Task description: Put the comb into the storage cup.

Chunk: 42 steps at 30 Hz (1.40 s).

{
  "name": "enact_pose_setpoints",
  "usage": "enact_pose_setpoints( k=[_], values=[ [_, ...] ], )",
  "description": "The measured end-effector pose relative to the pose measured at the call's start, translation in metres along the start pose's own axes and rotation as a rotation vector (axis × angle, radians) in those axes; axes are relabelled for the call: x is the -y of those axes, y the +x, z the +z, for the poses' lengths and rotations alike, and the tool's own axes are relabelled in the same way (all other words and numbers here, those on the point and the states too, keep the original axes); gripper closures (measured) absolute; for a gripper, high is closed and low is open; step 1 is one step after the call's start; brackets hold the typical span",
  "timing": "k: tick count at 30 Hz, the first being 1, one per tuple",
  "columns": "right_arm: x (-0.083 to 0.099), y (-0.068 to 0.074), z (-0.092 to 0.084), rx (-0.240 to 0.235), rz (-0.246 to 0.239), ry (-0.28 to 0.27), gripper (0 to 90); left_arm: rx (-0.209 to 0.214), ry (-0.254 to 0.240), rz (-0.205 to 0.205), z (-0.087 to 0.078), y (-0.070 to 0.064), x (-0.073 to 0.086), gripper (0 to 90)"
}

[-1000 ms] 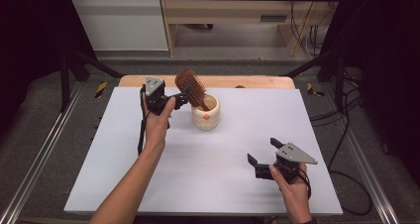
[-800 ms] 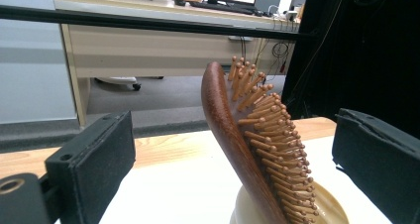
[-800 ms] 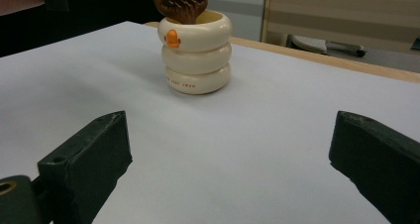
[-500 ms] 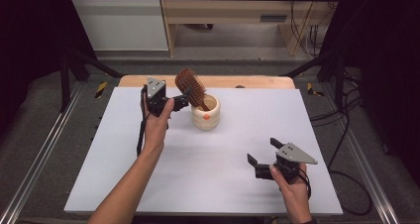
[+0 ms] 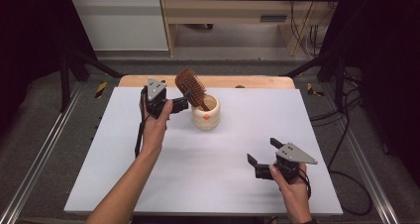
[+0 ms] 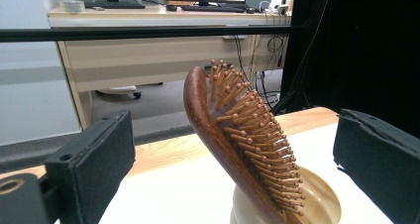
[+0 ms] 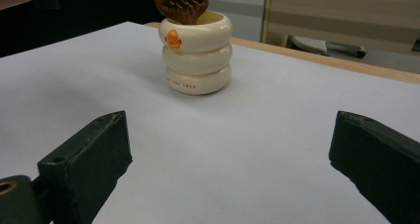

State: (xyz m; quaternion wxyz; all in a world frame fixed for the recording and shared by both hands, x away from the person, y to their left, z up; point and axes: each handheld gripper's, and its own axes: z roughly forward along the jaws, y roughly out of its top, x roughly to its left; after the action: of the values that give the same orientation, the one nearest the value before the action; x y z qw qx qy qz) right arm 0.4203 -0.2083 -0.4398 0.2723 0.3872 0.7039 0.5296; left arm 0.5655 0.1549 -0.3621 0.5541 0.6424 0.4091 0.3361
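A brown wooden hairbrush stands handle-down in a cream ringed cup near the back of the white table top. It leans left, bristles facing right. My left gripper is just left of the cup, open, its jaws pointing at the brush without holding it. In the left gripper view the hairbrush rises from the cup between the two spread jaws of that gripper. My right gripper rests open near the front right, apart from the cup, with bare table between its jaws.
A wooden strip runs along the table's far edge. Metal frame rails flank both sides, and cables lie on the floor at the right. A desk with monitors stands beyond the table.
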Motion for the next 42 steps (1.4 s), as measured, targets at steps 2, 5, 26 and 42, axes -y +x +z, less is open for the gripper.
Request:
enact_pose_setpoints(
  k=[2, 5, 26, 42],
  values=[
    [0.000, 0.000, 0.000, 0.002, -0.004, -0.006, 3.1, -0.004, 0.001, 0.023, -0.001, -0.002, -0.001, 2.9],
    [0.000, 0.000, 0.000, -0.001, -0.004, 0.000, 3.0, -0.005, -0.001, 0.058, -0.004, -0.005, -0.002, 2.8],
    [0.000, 0.002, 0.002, -0.004, -0.018, 0.005, 3.0, 0.040, 0.003, 0.144, -0.028, -0.023, -0.012, 2.4],
    [0.002, 0.004, 0.005, 0.011, -0.030, 0.007, 4.9, 0.085, 0.006, 0.114, -0.063, -0.018, -0.015, 2.6]
  ],
)
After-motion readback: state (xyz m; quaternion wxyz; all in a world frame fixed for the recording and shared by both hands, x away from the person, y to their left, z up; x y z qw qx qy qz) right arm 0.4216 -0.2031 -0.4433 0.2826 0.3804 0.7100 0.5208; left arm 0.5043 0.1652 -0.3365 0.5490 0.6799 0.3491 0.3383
